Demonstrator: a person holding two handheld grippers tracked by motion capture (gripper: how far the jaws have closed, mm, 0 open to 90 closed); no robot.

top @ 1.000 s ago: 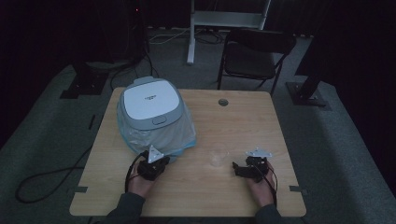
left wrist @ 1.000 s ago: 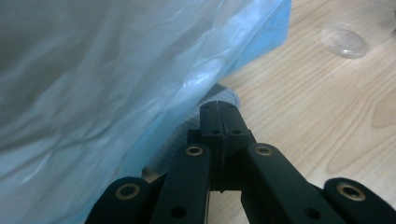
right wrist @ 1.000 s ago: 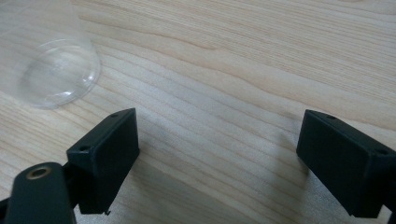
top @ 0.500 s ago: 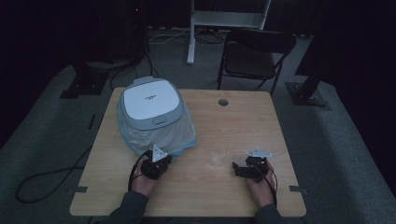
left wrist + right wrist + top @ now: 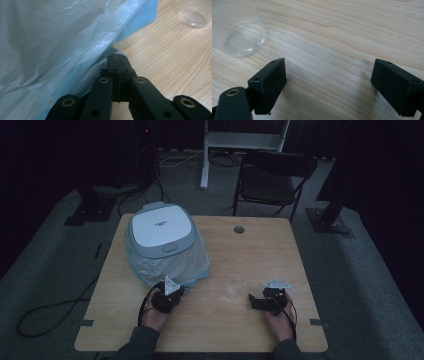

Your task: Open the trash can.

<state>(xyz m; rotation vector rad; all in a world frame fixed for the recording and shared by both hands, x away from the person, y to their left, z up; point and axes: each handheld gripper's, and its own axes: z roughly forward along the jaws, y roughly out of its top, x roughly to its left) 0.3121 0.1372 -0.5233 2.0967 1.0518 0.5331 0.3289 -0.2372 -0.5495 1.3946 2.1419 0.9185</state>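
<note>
Plastic bag (image 5: 172,265), clear with a blue lower edge, wraps the white-lidded appliance (image 5: 161,227) at the bench's (image 5: 250,250) far-left part. Left hand-held gripper (image 5: 169,296) sits at the bag's near edge; in the left gripper view its jaws are pressed together, tips at a lined sheet (image 5: 93,72) poking out from under the bag. Can't tell if film or paper is actually pinched. Right hand-held gripper (image 5: 262,301) rests well right of the bag, jaws spread wide with nothing between, just beside a clear plastic cup (image 5: 233,286) lying on the wood.

Likely step: getting hold of the bag's hem to pull it off. To do it well, pinch only film, not the sheet underneath, and lift the hem gently. Thin film can tear or slip.
</note>
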